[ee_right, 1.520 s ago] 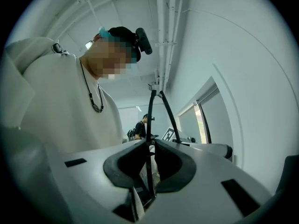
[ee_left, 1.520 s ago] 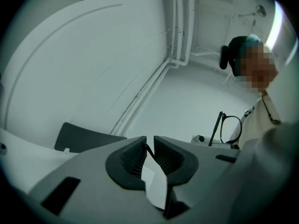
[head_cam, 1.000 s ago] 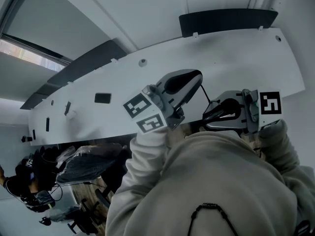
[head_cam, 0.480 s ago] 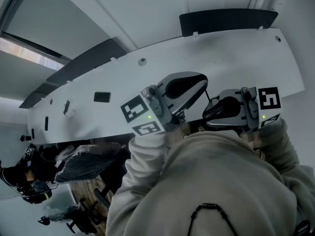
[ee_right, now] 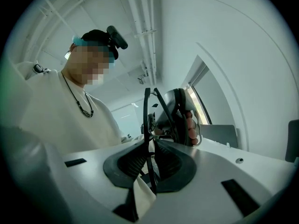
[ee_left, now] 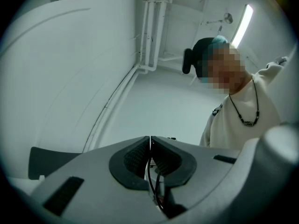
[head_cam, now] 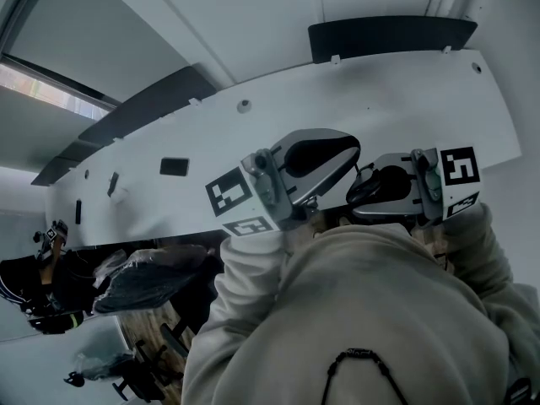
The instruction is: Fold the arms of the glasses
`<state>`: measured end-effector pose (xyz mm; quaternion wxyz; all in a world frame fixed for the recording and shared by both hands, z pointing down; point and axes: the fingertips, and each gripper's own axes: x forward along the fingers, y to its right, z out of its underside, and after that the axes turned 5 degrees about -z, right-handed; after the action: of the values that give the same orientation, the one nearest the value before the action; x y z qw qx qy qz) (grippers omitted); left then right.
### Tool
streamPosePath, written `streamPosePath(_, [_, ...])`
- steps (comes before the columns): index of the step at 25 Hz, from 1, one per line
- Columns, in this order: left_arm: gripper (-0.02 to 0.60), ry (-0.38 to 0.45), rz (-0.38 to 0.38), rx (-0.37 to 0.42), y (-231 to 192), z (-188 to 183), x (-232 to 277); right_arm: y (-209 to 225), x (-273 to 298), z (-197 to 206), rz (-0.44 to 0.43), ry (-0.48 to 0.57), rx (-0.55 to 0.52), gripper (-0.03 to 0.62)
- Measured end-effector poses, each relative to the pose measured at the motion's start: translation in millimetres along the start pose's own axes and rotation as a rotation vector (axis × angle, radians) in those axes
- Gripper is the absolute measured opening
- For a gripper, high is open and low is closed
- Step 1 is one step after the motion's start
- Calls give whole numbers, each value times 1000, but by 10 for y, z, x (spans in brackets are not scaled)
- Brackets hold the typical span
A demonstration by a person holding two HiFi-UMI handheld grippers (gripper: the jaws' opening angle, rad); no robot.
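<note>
Now left gripper (ee_left: 150, 141) higher, right gripper (ee_right: 150, 146) unmoved on glasses (ee_right: 146, 111)

The room is white all over. A long white panel (head_cam: 380, 99) carries dark slabs (head_cam: 388, 36). White pipes (ee_left: 149, 27) run overhead near a bright strip light (ee_left: 244, 22), and a window (head_cam: 42, 91) glows.

Two tools (ee_left: 150, 146) (ee_right: 150, 146), one pair of glasses (ee_right: 146, 120)

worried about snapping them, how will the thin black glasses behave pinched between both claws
Probably light and fragile: the thin black-framed glasses show only wire-slim rims in the right claw. They likely flex rather than stay stiff where the left claw pinches an equally thin part. Such narrow edges may twist or slip.
</note>
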<state>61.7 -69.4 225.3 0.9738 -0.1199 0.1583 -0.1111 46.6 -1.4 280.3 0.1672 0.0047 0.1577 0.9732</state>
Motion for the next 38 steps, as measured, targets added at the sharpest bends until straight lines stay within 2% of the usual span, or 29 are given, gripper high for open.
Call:
streamPosePath(7, [14, 18, 54, 10, 103, -13, -7, 3, -5, 15, -14, -11, 10, 66])
streamPosePath(13, [21, 22, 90, -29, 142, 5, 8, 52, -13, 41, 1, -30, 19, 66])
streamPosePath(19, [28, 33, 85, -58, 104, -3, -21, 86, -2, 45, 12, -53, 5, 66])
streamPosePath(22, [54, 59, 35, -53, -21, -7, -28, 182, -24, 44, 28, -66, -5, 66])
streamPosePath(26, [184, 66, -42, -45, -171, 15, -68, 256, -79, 82, 59, -89, -22, 66])
streamPosePath(28, [208, 71, -72, -37, -220, -1, -113, 303, -125, 103, 82, -103, -26, 66])
streamPosePath(32, [212, 92, -155, -23, -371, -10, -240, 443, -261, 200, 148, -151, -34, 66])
streamPosePath(35, [185, 94, -223, -20, -476, 39, -348, 610, -399, 319, 214, -193, -24, 66])
streamPosePath(37, [27, 71, -294, -25, -581, 117, -425, 756, -504, 410, 260, -225, -10, 66])
streamPosePath(38, [13, 56, -336, -29, -645, 169, -466, 838, -557, 469, 285, -248, -4, 66])
